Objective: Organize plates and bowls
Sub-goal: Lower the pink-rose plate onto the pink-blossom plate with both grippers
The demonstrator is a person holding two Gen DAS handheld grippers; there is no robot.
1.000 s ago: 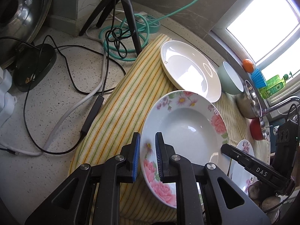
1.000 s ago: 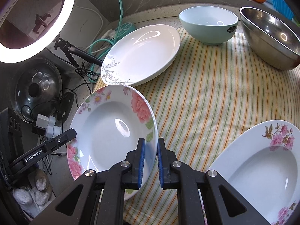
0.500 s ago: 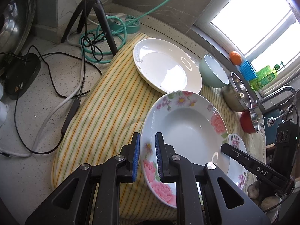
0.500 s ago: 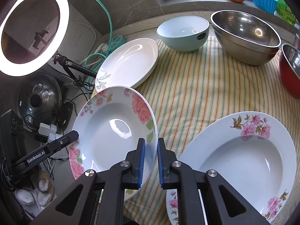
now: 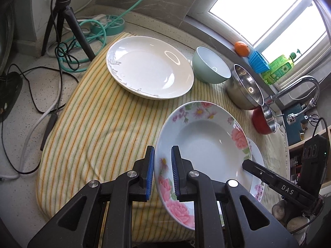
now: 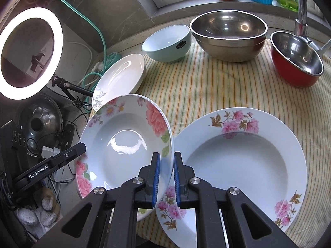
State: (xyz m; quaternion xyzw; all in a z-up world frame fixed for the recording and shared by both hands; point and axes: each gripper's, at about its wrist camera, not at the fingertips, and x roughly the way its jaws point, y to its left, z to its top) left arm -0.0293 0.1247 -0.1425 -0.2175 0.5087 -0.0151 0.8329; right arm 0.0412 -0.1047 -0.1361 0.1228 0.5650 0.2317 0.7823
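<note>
Both my left gripper (image 5: 162, 172) and right gripper (image 6: 166, 178) stay clamped on the rose plate (image 6: 126, 144); it's now carried beside the pink-blossom plate (image 6: 244, 161).

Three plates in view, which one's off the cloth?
The big-pink-rose plate, clamped at opposite rims by the left gripper and right gripper. The small-pink-blossom plate and the white grey-vine plate lie on the striped cloth.

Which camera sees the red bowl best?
The right wrist view: the red bowl sits whole on the striped cloth, its shiny inside open to the camera. The left wrist view catches it small and side-on near the edge.
</note>
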